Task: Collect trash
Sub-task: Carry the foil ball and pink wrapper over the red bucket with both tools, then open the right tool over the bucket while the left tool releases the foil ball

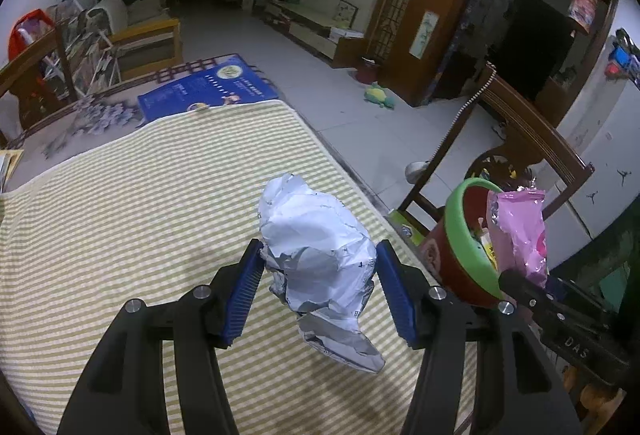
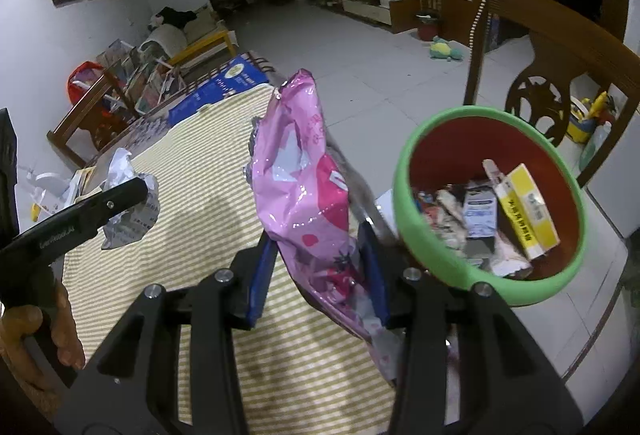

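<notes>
**Both hand-held grippers carry trash beside the green-rimmed bin**

The left hand-held gripper (image 1: 320, 287) is clenched on a crumpled white paper wad (image 1: 320, 255), its blue pads (image 1: 244, 295) pressing the wad from both sides. The wad hangs above the yellow-and-white striped cloth (image 1: 140, 215) that covers the counter; a loose flap of it droops below the pads. From the right wrist view the same wad (image 2: 132, 211) shows to the left, beside the left hand-held gripper's black body, with the person's fingers wrapped round its handle at the lower left edge.

The right hand-held gripper (image 2: 320, 275) grasps a pink plastic snack wrapper (image 2: 300, 179) by its lower part, and the wrapper stands upright between the blue pads (image 2: 262, 275). Just to its right is the red bin with a green rim (image 2: 404, 171), which holds a yellow box (image 2: 528, 211), a small white-and-blue carton (image 2: 480, 211) and other scraps. The wrapper is near the rim but outside the bin. In the left wrist view the wrapper (image 1: 520, 231) rises in front of the bin (image 1: 460, 227).

A dark wooden chair (image 2: 552, 47) stands behind the bin, and a blue box (image 1: 208, 87) lies at the far end of the cloth.
</notes>
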Available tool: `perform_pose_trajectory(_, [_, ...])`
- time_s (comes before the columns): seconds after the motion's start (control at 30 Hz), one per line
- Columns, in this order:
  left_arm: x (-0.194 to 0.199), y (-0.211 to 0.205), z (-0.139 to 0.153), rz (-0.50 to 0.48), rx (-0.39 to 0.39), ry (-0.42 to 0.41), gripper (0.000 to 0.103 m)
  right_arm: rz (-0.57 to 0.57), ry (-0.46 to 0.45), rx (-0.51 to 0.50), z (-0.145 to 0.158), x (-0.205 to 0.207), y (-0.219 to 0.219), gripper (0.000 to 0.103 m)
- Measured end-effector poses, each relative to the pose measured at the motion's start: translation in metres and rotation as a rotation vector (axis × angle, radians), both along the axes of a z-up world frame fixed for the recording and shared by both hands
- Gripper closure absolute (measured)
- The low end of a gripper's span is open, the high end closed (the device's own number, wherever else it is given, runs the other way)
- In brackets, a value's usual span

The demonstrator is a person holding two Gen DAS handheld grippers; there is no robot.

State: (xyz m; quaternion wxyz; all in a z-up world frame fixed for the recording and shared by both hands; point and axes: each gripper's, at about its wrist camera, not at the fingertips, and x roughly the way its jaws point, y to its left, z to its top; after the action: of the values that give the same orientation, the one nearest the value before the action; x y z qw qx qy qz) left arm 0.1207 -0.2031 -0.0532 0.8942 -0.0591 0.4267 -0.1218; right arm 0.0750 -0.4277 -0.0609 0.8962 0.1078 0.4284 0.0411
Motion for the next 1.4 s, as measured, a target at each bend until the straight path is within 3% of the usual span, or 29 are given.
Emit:
perform_pose_trajectory(0.57, [0.016, -0.075, 0.005, -0.062, 0.03, -0.003, 0.048, -0.093, -0.012, 0.019, 0.001, 0.004, -0.086, 0.063])
perform_pose_trajectory(1.07, [0.032, -0.14, 0.003, -0.139, 0.069, 0.012, 0.048, -0.193, -0.016, -0.008, -0.01, 0.031, -0.154, 0.062])
perform_pose_trajectory(1.17, [0.036, -0.151, 0.002, -0.154, 0.071, 0.013, 0.048, -0.205, -0.012, -0.001, -0.014, 0.03, -0.162, 0.056])
perform_pose_trajectory(1.23, [0.037, -0.158, 0.002, -0.164, 0.073, 0.014, 0.048, -0.219, -0.012, 0.011, -0.016, 0.029, -0.17, 0.045])
perform_pose_trajectory(1.4, [0.04, -0.18, -0.001, -0.201, 0.079, 0.02, 0.048, -0.246, -0.026, 0.026, -0.015, 0.024, -0.186, 0.037])
